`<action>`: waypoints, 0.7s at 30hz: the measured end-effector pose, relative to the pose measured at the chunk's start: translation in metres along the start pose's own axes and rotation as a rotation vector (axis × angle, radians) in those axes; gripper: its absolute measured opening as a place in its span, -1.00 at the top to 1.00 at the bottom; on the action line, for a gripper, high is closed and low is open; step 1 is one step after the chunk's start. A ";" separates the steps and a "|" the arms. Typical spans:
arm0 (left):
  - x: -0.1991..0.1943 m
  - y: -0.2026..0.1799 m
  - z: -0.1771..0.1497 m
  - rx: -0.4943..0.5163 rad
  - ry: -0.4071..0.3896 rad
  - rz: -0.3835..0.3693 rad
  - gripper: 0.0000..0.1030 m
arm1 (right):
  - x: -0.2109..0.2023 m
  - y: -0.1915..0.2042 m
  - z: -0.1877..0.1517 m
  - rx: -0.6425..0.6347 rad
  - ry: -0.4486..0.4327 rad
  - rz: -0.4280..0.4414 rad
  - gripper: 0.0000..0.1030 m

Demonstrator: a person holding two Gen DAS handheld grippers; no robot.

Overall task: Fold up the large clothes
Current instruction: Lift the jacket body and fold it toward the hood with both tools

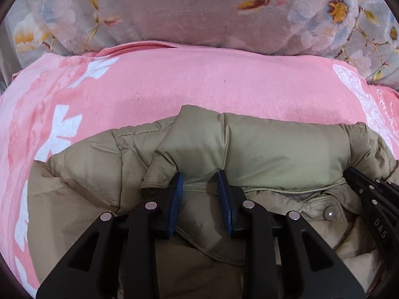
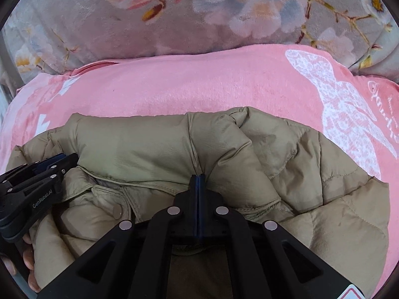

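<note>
A khaki puffer jacket (image 1: 274, 149) lies on a pink blanket (image 1: 174, 87), collar end toward me. My left gripper (image 1: 200, 178) is open, its blue pads either side of the collar's left edge, touching the fabric. My right gripper (image 2: 198, 178) is shut on the jacket (image 2: 149, 144) at the collar's right part. The right gripper shows at the right edge of the left wrist view (image 1: 374, 189); the left gripper shows at the left of the right wrist view (image 2: 57, 164). A snap button (image 1: 328, 213) sits below the collar.
The pink blanket (image 2: 199, 82) carries white prints. Behind it lies a grey floral quilt (image 2: 174, 20), also in the left wrist view (image 1: 174, 7). A hand (image 2: 27, 256) holds the left gripper at the lower left.
</note>
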State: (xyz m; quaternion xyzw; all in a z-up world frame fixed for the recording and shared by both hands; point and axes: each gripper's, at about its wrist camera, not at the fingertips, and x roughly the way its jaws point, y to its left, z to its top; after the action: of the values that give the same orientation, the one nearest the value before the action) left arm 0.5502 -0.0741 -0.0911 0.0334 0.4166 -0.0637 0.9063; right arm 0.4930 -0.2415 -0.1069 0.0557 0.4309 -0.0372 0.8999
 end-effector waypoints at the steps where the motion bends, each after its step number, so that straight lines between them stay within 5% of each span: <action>1: 0.001 -0.002 -0.001 0.003 -0.006 0.009 0.47 | 0.001 0.000 0.000 0.002 -0.005 -0.001 1.00; 21: 0.006 -0.011 -0.002 0.046 -0.025 0.078 0.47 | 0.007 -0.001 0.001 0.007 -0.012 0.013 1.00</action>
State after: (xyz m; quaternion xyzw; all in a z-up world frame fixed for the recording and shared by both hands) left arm 0.5506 -0.0850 -0.0969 0.0698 0.4020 -0.0386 0.9122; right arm 0.4980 -0.2430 -0.1120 0.0612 0.4251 -0.0333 0.9025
